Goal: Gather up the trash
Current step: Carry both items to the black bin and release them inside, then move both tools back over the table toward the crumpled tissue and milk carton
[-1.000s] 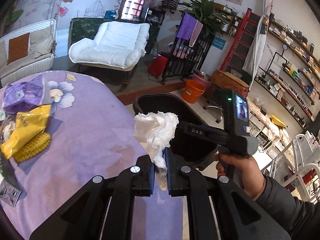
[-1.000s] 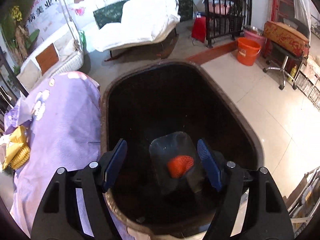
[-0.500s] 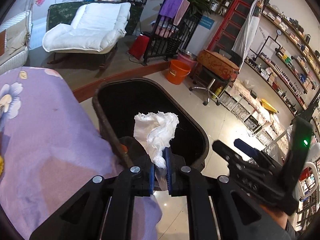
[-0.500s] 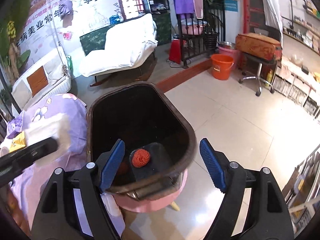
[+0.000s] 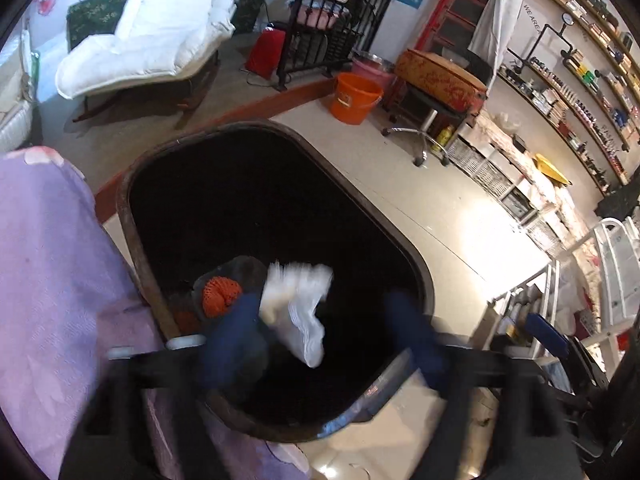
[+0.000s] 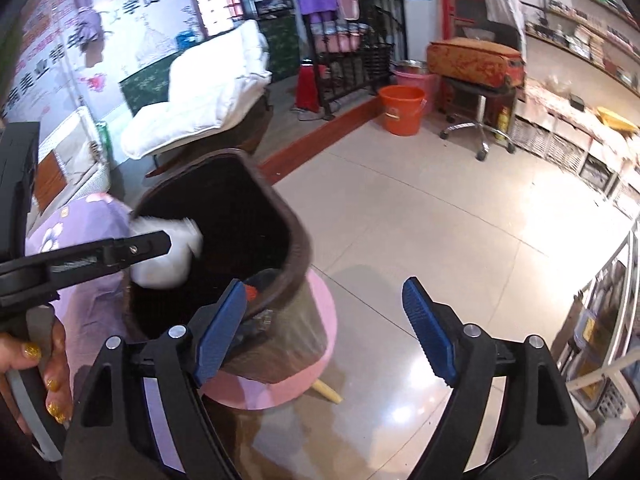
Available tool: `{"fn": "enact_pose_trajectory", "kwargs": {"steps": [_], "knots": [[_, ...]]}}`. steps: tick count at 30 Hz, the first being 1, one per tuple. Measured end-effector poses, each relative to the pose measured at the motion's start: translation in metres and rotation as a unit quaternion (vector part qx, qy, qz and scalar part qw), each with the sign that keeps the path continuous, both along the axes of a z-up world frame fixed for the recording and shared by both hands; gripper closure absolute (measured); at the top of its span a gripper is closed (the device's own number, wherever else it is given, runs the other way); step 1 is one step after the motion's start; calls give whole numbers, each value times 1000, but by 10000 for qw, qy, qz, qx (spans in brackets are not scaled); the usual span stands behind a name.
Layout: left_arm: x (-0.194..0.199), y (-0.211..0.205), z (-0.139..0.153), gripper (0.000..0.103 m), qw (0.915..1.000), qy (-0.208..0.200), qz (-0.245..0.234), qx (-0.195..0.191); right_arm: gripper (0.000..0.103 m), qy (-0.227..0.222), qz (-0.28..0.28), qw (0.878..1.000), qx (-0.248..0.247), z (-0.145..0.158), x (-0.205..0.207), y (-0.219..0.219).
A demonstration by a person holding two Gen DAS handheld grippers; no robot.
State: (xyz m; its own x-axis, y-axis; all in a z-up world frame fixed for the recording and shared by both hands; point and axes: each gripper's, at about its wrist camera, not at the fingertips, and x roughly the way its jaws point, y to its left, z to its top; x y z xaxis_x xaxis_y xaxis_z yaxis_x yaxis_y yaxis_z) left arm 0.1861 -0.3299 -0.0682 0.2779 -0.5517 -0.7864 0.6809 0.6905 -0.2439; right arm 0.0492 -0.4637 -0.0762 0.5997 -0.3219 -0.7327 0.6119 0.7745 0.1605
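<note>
A dark brown trash bin point(image 5: 416, 264) stands beside the purple-clothed table point(image 5: 52, 272); it also shows in the right wrist view point(image 6: 298, 248). My left gripper point(image 5: 324, 320) is open above the bin, its blue pads blurred. A crumpled white tissue point(image 5: 298, 306) is loose between the jaws over the bin's opening; it also shows in the right wrist view point(image 6: 168, 264). An orange mesh ball point(image 5: 220, 296) lies inside the bin. My right gripper point(image 6: 324, 328) is open and empty, to the right of the bin above the floor.
The bin rests on a pink stool point(image 6: 280, 384). A white lounge chair point(image 5: 152, 44), an orange bucket point(image 5: 354, 98), a rolling stool point(image 5: 432, 120) and shelving point(image 5: 560, 80) stand around the tiled floor. A white metal frame point(image 5: 612, 280) is at the right.
My left gripper has moved over the bin and opened, letting go of the tissue. My right gripper has drawn back to the right, away from the bin.
</note>
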Motion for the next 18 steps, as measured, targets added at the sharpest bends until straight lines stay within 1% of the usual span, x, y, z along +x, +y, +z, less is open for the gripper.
{"fn": "enact_pose_trajectory", "kwargs": {"steps": [1,3,8,13,18], "knots": [[-1,2,0,19,10000,-62,-1,-23,19,13,-64,10000,5,-1,-2,-3],[-1,2,-2,15,10000,-54,-27,47,17,33,-197,9998,33,-3,-5,-8],[-3,9,3,15,9999,-137,-33,-15,16,43,-343,9993,105,-5,-9,-15],[-16,28,17,13,9991,-290,96,-277,16,-54,-171,9998,89,-1,-7,-6],[-43,61,35,12,9969,-696,167,-312,16,-189,154,9997,66,5,3,14]]}}
